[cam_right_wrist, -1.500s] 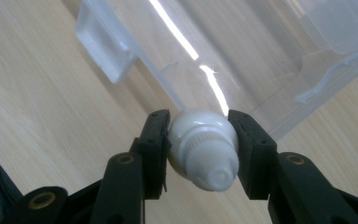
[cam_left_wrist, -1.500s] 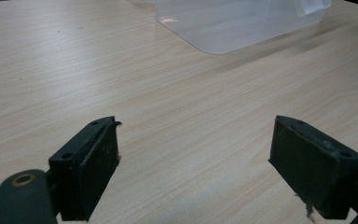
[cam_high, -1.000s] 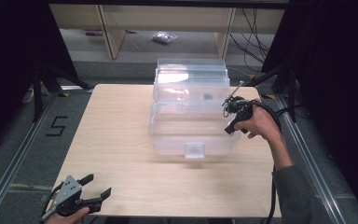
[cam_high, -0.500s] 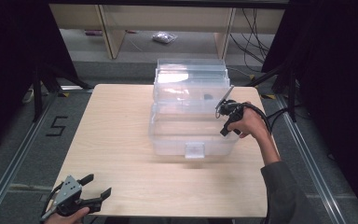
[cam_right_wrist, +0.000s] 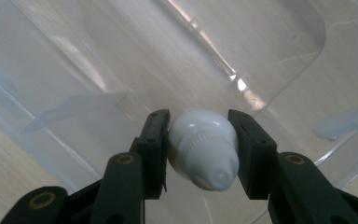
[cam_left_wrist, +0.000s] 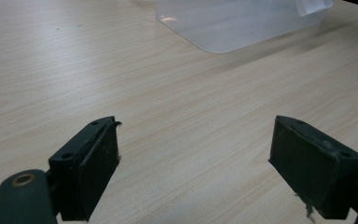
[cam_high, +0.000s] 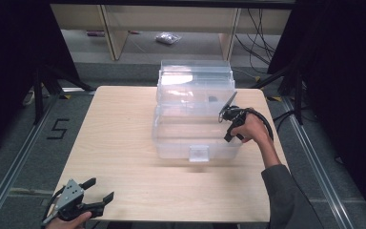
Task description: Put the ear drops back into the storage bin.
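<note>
Gripping a white bulb (cam_right_wrist: 204, 156) over the clear bin (cam_high: 171, 143), right gripper (cam_high: 229, 119) could drop it if squeeze slackens; left gripper (cam_high: 95, 193) idle, jaws spread.

Even overhead light on the surface (cam_high: 124, 143), dark surrounds L & R; glare patch on the box (cam_high: 176, 80) lid. Right gripper view: bright streaks on clear plastic, white bottle (cam_right_wrist: 204, 150) near-blown, bg soft. Left gripper view: fingers (cam_left_wrist: 86, 172) slightly blurred, soft shadow under box.

A pale wooden bench (cam_high: 119, 143) is sitting mid-frame; at twelve o'clock, a plastic bag (cam_high: 167, 38) is lying on the floor (cam_high: 138, 47).
</note>
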Demonstrator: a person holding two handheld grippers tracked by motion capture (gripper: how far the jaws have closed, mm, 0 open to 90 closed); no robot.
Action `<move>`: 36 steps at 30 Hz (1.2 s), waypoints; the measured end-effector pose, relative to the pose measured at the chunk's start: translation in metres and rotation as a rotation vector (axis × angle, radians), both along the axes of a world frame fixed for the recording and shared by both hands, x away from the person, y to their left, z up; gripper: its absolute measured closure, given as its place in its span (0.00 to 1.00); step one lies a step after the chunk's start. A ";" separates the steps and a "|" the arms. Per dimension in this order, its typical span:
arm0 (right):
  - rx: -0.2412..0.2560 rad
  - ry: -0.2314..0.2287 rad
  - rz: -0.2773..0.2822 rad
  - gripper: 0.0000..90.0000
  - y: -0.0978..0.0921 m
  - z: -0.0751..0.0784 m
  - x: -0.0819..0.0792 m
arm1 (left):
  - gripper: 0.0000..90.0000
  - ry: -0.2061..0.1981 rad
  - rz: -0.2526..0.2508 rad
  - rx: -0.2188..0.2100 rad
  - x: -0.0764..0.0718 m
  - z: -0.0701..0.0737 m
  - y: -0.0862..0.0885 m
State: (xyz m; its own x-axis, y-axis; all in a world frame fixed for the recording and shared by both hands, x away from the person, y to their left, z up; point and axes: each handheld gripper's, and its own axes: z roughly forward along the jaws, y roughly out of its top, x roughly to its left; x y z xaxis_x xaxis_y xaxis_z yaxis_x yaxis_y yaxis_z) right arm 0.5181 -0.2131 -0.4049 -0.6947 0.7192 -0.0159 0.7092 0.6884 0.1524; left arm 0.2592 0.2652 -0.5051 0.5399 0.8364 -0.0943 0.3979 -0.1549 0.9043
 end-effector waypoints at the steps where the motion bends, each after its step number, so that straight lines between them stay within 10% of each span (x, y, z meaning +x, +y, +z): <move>1: 0.000 0.000 0.000 0.67 0.000 0.000 0.000 | 0.16 0.000 0.000 0.000 0.000 0.000 0.000; 36: -0.027 0.035 -0.014 0.67 0.007 -0.023 0.007 | 0.16 0.011 -0.007 0.019 0.000 0.001 0.001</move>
